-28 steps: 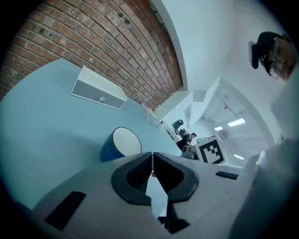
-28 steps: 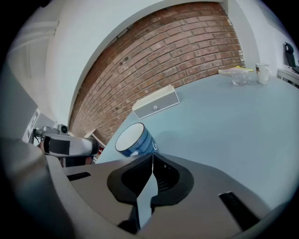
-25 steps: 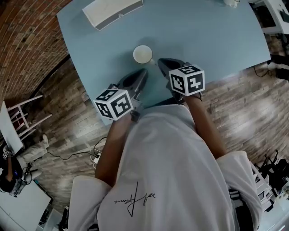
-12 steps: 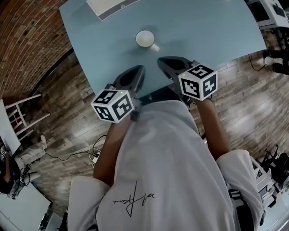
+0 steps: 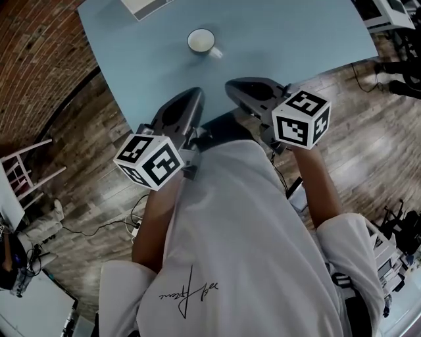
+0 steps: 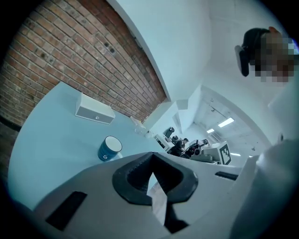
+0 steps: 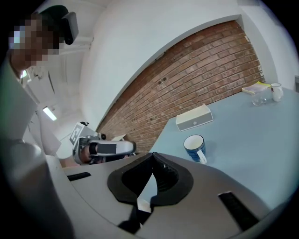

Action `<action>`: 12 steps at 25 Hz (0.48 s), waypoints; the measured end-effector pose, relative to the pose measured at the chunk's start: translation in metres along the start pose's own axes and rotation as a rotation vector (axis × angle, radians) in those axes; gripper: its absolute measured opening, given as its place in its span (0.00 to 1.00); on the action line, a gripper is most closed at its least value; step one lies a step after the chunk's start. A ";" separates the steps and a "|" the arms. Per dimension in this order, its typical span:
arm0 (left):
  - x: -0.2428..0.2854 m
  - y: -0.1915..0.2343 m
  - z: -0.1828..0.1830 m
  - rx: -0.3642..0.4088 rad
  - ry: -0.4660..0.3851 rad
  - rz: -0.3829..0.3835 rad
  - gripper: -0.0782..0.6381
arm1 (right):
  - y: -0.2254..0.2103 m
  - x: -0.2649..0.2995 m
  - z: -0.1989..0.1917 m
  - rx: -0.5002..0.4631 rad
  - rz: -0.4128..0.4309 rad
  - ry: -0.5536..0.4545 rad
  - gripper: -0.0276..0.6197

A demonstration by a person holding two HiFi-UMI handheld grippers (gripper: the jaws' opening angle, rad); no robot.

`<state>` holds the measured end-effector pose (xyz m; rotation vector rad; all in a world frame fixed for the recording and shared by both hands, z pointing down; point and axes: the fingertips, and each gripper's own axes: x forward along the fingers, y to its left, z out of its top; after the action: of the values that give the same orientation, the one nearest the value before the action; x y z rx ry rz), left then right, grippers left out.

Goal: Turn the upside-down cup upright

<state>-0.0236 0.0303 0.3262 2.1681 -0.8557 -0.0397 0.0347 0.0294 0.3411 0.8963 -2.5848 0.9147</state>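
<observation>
In the head view, the blue mug [image 5: 200, 41] is standing upright on the light blue tabletop [image 5: 296, 39], its white inside facing up and its handle pointing toward the person. A white box [image 5: 140, 6] is lying at the far edge. The left gripper [image 5: 186, 104] and the right gripper [image 5: 245, 88] are hovering side by side over the near edge of the tabletop, well apart from the mug, with the person's white shirt [image 5: 230, 243] filling the space below them.

In the left gripper view, the jaws of the left gripper [image 6: 152, 157] are pressing together at their tips and gripping nothing. The mug [image 6: 108, 149] is sitting beyond them to the left, open end up, with the white box [image 6: 95, 112] lying farther back near the brick wall [image 6: 70, 60].

In the right gripper view, the jaws of the right gripper [image 7: 152, 157] are likewise meeting at their tips with nothing between them. The mug [image 7: 195, 147] is standing upright ahead and to the right, its white handle turned toward the camera. The white box [image 7: 194, 116] is lying behind it, and a clear glass [image 7: 258, 98] and a white cup [image 7: 276, 91] are standing at the far end of the tabletop.
</observation>
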 end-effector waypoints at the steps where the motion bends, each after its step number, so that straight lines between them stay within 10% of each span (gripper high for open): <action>1: -0.003 -0.001 -0.001 -0.008 -0.004 -0.002 0.12 | 0.004 -0.002 0.000 -0.009 0.007 0.004 0.08; 12: -0.029 -0.013 -0.016 0.044 -0.008 0.004 0.12 | 0.031 -0.008 -0.010 -0.065 0.034 0.034 0.07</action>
<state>-0.0339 0.0641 0.3215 2.2088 -0.8730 -0.0270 0.0218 0.0590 0.3308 0.8151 -2.5924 0.8415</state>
